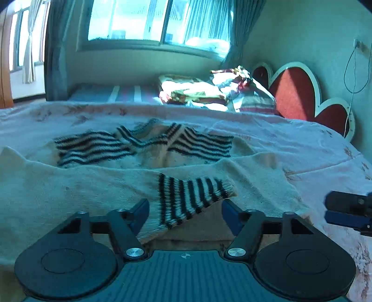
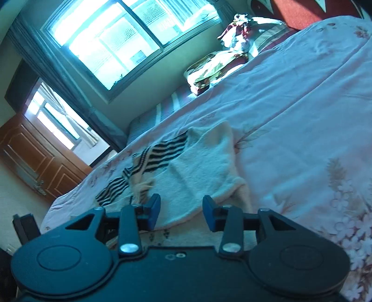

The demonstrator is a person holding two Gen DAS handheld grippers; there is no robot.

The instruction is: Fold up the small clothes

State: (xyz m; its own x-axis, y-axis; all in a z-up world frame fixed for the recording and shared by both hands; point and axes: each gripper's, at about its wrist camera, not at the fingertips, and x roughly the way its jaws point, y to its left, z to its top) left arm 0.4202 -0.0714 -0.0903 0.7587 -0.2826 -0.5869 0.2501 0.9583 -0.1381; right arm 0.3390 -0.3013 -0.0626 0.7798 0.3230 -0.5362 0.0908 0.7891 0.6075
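Left wrist view: cream sweater (image 1: 93, 185) lies on the bed (image 1: 302, 144), apparently partly folded — striped cuff (image 1: 193, 197) between the wide-open left gripper (image 1: 184, 213); right gripper (image 2: 181, 212) likewise open — folds remain.

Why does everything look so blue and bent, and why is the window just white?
Left wrist view: a teal cast, the window blown out by daylight, sun glaring on the folded bedding, fisheye curving the edges. Right wrist view: same tint and glaring window, the room tilted, the striped sweater slightly soft.
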